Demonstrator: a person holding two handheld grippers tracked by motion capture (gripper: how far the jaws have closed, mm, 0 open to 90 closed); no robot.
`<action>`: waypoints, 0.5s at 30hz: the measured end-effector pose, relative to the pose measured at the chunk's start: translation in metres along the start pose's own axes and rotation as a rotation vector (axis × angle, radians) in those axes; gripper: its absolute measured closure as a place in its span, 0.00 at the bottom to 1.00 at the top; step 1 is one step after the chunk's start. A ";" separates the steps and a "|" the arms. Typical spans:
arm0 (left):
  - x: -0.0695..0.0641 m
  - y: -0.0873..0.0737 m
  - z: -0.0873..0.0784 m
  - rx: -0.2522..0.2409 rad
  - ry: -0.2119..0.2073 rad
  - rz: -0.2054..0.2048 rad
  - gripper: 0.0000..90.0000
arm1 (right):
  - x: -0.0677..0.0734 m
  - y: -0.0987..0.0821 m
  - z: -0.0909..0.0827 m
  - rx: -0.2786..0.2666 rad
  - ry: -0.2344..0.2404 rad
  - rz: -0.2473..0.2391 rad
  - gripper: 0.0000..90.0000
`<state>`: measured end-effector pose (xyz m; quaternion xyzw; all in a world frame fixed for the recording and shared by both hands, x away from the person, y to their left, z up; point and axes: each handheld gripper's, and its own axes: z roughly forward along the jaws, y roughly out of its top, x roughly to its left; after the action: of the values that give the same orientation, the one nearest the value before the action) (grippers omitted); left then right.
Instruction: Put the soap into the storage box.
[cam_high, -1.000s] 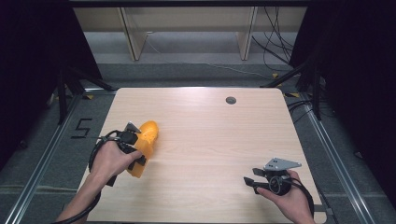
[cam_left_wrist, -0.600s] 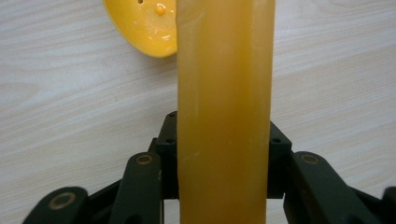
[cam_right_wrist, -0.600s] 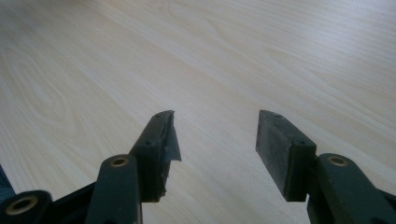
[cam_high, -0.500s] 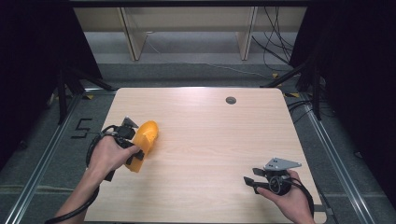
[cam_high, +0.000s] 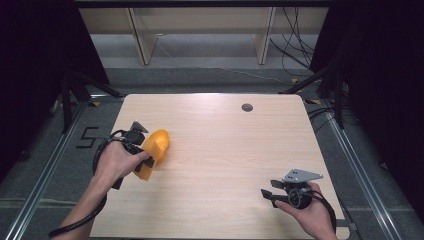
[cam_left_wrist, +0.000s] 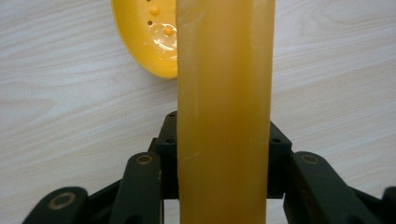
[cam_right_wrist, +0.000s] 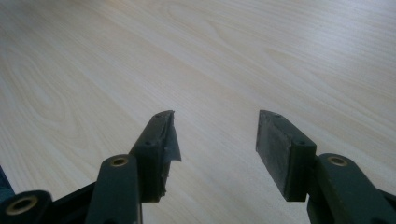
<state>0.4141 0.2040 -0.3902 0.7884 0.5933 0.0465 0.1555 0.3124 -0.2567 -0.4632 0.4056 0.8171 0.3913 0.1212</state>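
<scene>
High view: the left gripper (cam_high: 137, 150) is at the left side of the tabletop (cam_high: 225, 150) and holds a yellow plastic scoop (cam_high: 152, 152) by its handle. The landmark I use is the small dark hole (cam_high: 247, 107) near the far edge of the tabletop. The scoop is well apart from this hole, toward the person and to the left. Its long axis goes diagonal: the rounded bowl end points toward the hole, the flat handle end points back to the person. The right gripper (cam_high: 270, 192) rests near the front right, also far from the hole and on the other side vs. the scoop, w/ nothing between its jaws.

Left gripper view: the handle (cam_left_wrist: 224, 116) runs straight up between the two jaws, which press it from both sides. The bowl (cam_left_wrist: 149, 42), w/ small holes, is beyond the handle, close to the wood; I cannot tell if it touches.

Right gripper view: jaws stand wide, only bare wood in front.

Judgement: the left hand is the nearer one, in fact it has the scoop already. The next move depends on the scoop axis, bc the bowl leads away from this gripper.
</scene>
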 end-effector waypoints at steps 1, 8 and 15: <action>0.000 0.001 0.000 0.000 0.001 0.000 0.67 | 0.000 0.000 0.000 0.000 0.000 0.000 0.53; 0.001 0.007 -0.002 -0.009 0.005 0.005 0.67 | 0.000 0.000 0.000 0.000 0.001 0.000 0.53; 0.004 0.014 0.000 -0.015 0.014 0.007 0.67 | 0.000 0.000 0.000 -0.001 0.001 0.000 0.53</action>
<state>0.4279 0.2039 -0.3866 0.7890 0.5912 0.0571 0.1572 0.3123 -0.2569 -0.4629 0.4055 0.8169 0.3918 0.1211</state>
